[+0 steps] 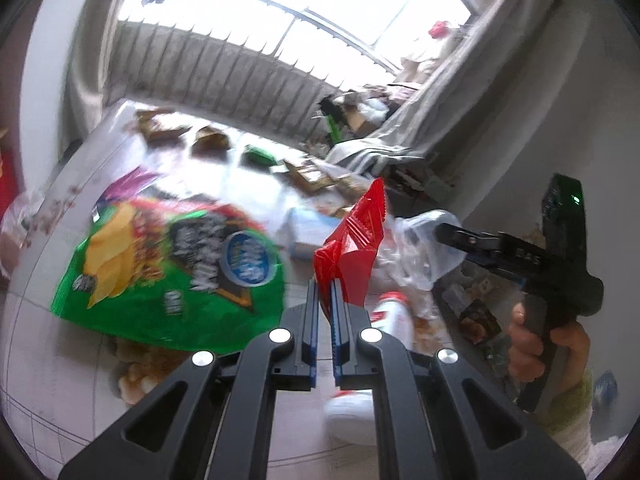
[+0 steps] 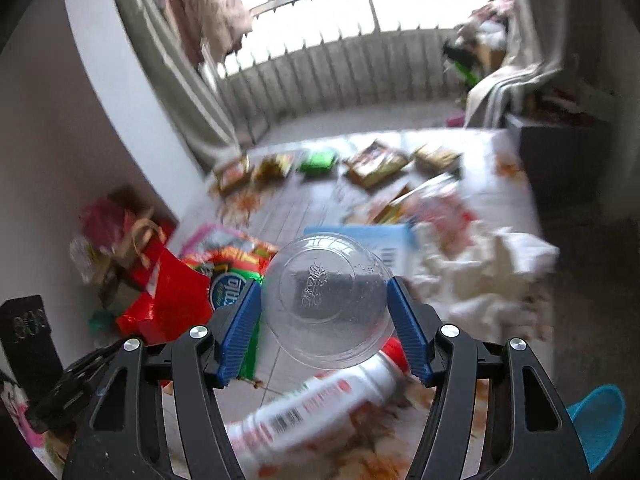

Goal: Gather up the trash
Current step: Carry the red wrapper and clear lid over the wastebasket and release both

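My left gripper (image 1: 325,284) is shut on a red foil wrapper (image 1: 356,240) and holds it up above the littered table. My right gripper (image 2: 324,300) is shut on a clear plastic cup (image 2: 326,300), bottom toward the camera, held above the table. In the left wrist view the right gripper (image 1: 444,232) shows at the right with the clear cup (image 1: 424,248). The red wrapper also shows in the right wrist view (image 2: 176,300) at the left. A green chip bag (image 1: 172,272) lies below the left gripper. A white bottle with a red cap (image 2: 320,404) lies under the cup.
The table (image 2: 288,208) with a pale cloth holds several wrappers and packets at its far side, a blue-white box (image 2: 384,244) and crumpled white paper (image 2: 492,276). Bags (image 2: 120,236) stand by the wall at left. A blue object (image 2: 600,420) sits at right. A balcony railing (image 2: 360,68) lies beyond.
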Demonstrator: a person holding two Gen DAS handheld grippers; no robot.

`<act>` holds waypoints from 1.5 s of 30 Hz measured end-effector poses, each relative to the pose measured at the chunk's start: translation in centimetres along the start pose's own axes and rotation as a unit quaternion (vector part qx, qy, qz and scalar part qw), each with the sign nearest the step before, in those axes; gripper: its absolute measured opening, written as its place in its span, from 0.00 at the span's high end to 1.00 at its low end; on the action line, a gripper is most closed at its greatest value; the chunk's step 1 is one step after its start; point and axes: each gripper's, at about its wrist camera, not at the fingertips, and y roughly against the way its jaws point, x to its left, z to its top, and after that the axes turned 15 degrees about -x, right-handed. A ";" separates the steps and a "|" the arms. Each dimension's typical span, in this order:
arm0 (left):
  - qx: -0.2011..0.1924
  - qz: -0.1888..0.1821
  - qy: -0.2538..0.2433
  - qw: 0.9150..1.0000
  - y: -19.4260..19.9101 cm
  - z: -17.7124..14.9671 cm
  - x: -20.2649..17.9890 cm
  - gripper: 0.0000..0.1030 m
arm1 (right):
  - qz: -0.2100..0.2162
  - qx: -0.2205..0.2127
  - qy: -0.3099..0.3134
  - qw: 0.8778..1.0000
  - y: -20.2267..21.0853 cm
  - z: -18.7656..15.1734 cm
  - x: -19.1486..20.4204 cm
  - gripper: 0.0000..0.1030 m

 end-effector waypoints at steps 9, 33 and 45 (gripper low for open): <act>0.065 -0.099 -0.072 0.990 -3.4 -1.9 -11.4 0.95 | -0.125 -0.084 -0.116 0.982 14.9 -4.2 -11.9 0.41; 0.368 -0.195 -0.241 0.877 -30.0 -29.8 -45.4 0.52 | -0.370 -0.111 -0.473 0.792 25.9 -23.9 -42.5 0.29; 0.352 -0.171 -0.266 0.881 -30.6 -30.6 -42.4 0.33 | -0.374 -0.053 -0.525 0.763 25.0 -30.7 -42.5 0.25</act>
